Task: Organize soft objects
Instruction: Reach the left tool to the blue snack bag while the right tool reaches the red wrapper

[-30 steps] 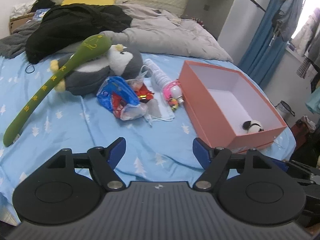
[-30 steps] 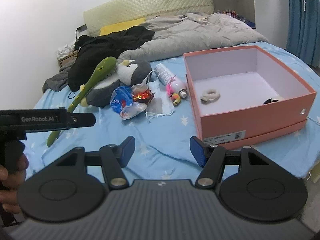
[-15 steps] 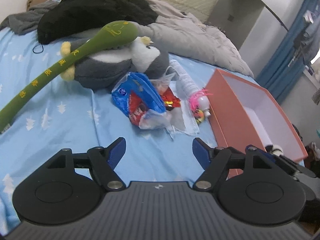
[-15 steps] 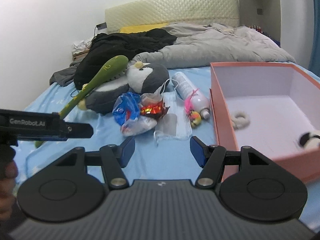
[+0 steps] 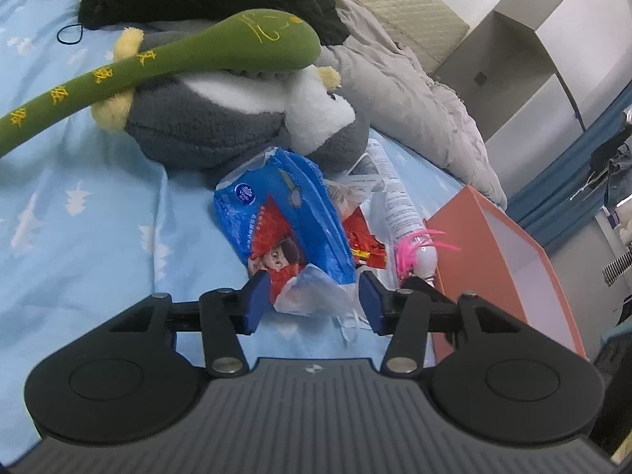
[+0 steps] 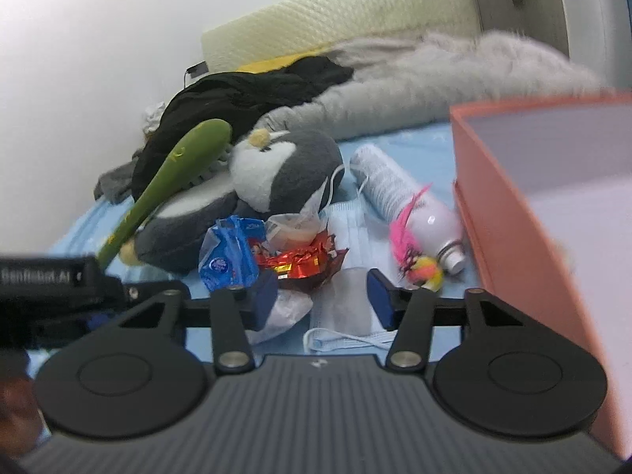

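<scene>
Both grippers are closing in on the heap, and most of the sorting is looking undone: the penguin plush (image 5: 221, 130), the green plush stick (image 5: 166, 59) draped over it, the blue packet (image 5: 284, 213), the face mask (image 6: 347, 308), the bottle (image 6: 399, 193) and the pink feather toy (image 6: 414, 256) are all lying loose on the bed (image 5: 79, 197). The orange box (image 6: 525, 213) is sitting at three o'clock of the pile; its floor is mostly out of view here, so what it holds I cannot say.

The left gripper (image 5: 312, 300) is narrowing its fingers, which are standing apart and straddling the packet's near, crinkled end without pressing it yet. The right gripper (image 6: 322, 300) is narrowing too, fingers parted, with the face mask lying between them and running toward six o'clock; the frame is blurred, but nothing seems pinched. The plush is lying at eleven o'clock of those fingers, well apart.
</scene>
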The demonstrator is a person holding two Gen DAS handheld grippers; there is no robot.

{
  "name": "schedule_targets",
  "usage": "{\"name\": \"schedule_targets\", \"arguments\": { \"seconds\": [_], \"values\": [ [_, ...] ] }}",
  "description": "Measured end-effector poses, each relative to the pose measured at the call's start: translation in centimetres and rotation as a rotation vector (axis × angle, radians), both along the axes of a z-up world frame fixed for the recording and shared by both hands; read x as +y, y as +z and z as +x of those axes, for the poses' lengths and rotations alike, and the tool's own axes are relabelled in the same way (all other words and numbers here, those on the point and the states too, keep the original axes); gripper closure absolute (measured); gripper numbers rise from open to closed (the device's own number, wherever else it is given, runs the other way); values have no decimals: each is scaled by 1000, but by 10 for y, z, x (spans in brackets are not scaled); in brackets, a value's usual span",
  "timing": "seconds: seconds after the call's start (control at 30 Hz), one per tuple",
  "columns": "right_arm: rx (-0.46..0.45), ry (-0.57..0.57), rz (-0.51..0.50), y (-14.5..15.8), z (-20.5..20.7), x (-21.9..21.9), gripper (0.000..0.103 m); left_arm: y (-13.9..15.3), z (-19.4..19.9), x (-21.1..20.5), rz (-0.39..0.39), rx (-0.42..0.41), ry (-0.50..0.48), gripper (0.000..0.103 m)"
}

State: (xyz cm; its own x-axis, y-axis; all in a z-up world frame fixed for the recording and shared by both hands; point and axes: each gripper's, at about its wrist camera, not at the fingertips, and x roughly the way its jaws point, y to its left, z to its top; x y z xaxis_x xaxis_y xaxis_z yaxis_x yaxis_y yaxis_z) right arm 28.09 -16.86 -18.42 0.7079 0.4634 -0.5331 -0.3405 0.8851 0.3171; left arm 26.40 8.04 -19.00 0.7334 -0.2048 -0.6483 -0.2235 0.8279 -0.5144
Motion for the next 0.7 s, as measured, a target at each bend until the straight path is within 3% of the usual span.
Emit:
{"name": "schedule_targets", "arguments": {
  "seconds": [0.3, 0.43, 0.7],
  "values": [
    [218, -28, 226, -34, 44, -13, 62, -21, 3, -12, 42, -60, -38, 47],
    [257, -13, 304, -32, 49, -13, 66, -19, 3, -18, 60, -106, -58, 47],
    [296, -11, 342, -34, 67, -6, 66, -30, 14, -21, 46, -90, -84, 47]
  ]
}}
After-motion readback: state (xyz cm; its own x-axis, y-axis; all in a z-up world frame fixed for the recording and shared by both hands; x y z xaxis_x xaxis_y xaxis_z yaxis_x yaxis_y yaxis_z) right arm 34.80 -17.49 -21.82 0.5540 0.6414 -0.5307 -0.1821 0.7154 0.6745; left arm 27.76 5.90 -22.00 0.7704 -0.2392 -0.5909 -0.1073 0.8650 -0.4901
